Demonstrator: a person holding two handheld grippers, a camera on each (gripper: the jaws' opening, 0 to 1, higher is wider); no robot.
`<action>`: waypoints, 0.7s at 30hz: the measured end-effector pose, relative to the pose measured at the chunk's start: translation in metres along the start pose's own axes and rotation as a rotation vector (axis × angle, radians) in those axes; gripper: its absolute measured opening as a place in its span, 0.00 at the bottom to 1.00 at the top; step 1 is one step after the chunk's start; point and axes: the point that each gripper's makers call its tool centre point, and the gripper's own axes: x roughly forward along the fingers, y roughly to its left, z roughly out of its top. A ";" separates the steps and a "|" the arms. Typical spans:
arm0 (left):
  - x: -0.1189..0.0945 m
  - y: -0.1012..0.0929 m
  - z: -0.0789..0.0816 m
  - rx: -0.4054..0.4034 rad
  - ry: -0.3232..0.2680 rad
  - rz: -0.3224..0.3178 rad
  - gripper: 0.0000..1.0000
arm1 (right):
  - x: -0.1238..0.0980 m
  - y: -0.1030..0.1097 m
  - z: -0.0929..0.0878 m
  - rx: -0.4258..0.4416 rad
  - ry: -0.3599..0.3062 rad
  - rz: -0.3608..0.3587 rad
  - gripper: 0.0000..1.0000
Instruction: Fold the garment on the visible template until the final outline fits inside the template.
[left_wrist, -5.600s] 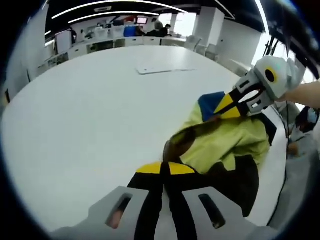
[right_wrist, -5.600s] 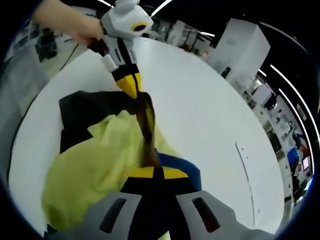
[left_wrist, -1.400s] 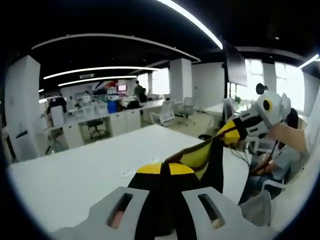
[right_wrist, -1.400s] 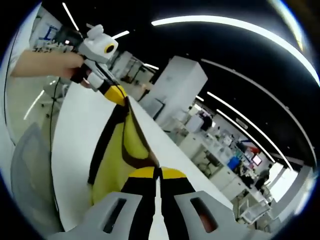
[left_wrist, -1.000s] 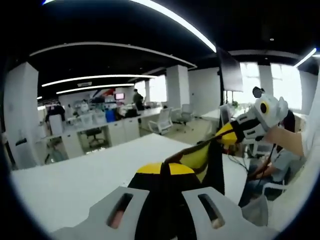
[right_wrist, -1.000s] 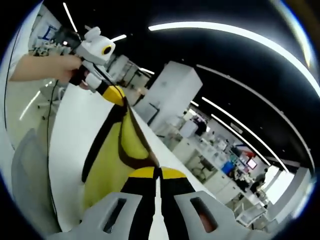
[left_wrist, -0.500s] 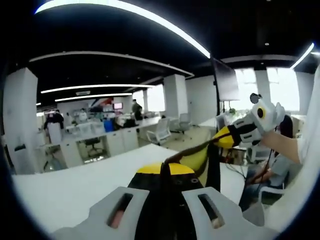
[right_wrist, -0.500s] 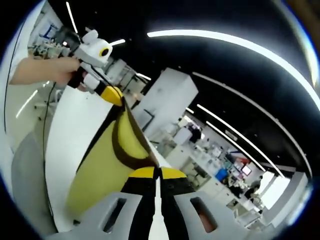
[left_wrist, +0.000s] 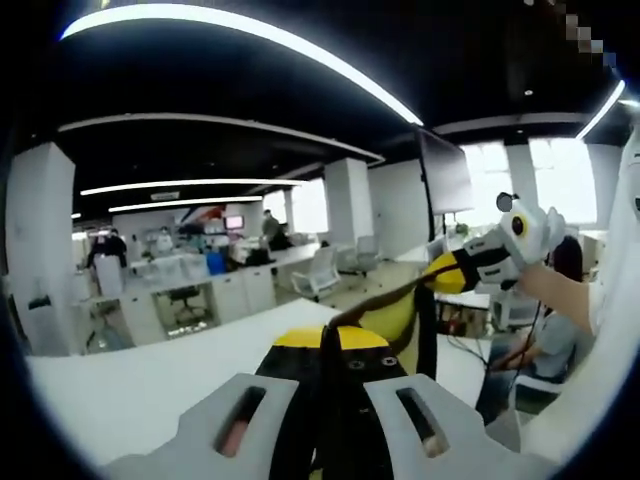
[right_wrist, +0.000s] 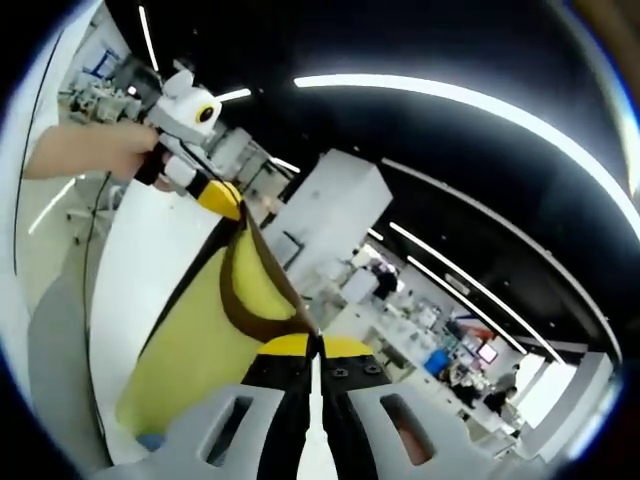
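A yellow-green garment with black and brown trim (right_wrist: 215, 330) hangs in the air, stretched between both grippers above a white table (right_wrist: 150, 250). My right gripper (right_wrist: 312, 345) is shut on its brown edge. My left gripper (left_wrist: 330, 340) is shut on the other end of the same garment (left_wrist: 395, 315). In the left gripper view the right gripper (left_wrist: 440, 275) comes in from the right, held by a hand, with cloth in its yellow tips. In the right gripper view the left gripper (right_wrist: 220, 200) shows at upper left, also clamping the cloth. The template is hidden.
The white table (left_wrist: 120, 385) spreads below and to the left. Office desks and chairs (left_wrist: 320, 270) stand behind it, with people at the far desks. A grey chair (right_wrist: 55, 350) is near the table edge. A seated person (left_wrist: 545, 340) is at right.
Since the oldest frames both grippers have lifted the garment off the table into the air. Over the last second both views have tilted a little further upward; the grips are unchanged.
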 end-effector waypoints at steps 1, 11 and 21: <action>-0.001 -0.001 0.002 0.003 -0.002 -0.003 0.00 | -0.001 0.000 0.001 -0.002 -0.003 -0.001 0.02; -0.010 -0.013 0.011 0.012 -0.014 -0.028 0.00 | -0.011 0.001 0.007 0.003 -0.020 0.006 0.02; -0.021 -0.022 0.011 -0.004 -0.015 -0.043 0.00 | -0.019 0.010 0.016 -0.009 -0.036 0.017 0.02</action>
